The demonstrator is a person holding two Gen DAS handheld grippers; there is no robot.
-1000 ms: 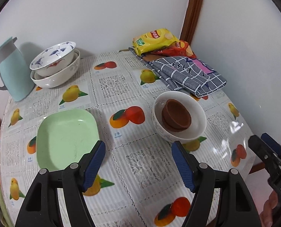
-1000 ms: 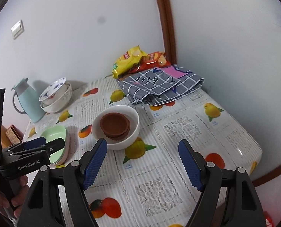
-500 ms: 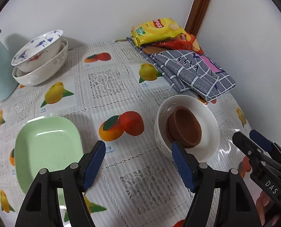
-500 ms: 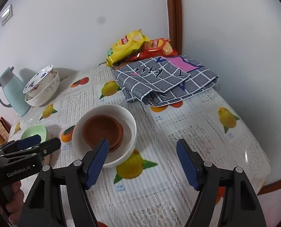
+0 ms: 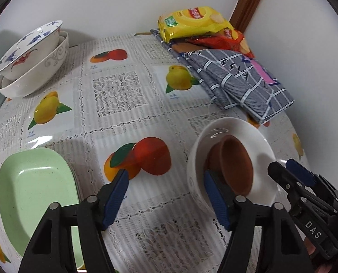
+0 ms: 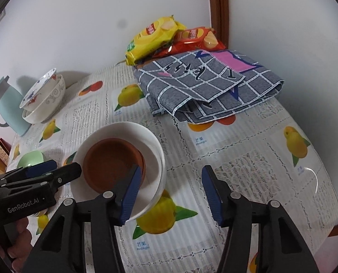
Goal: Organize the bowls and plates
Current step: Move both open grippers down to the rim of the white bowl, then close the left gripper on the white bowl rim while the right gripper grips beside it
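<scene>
A white bowl with a brown bowl nested inside stands on the fruit-print tablecloth. My left gripper straddles the bowl's left wall, with one blue pad inside and the other on the cloth side. Its jaws are closing, and the pads do not press the wall. My right gripper straddles the opposite rim with one pad inside. Its jaws are also closing without touching. A pale green plate lies to the left.
Two patterned bowls are stacked at the back left beside a light blue jug. A folded grey checked cloth and snack bags fill the back right corner. The table edge curves at right.
Both grippers have come forward and down onto the white bowl, from short of it to one pad inside each side. Both pairs of jaws have narrowed.
</scene>
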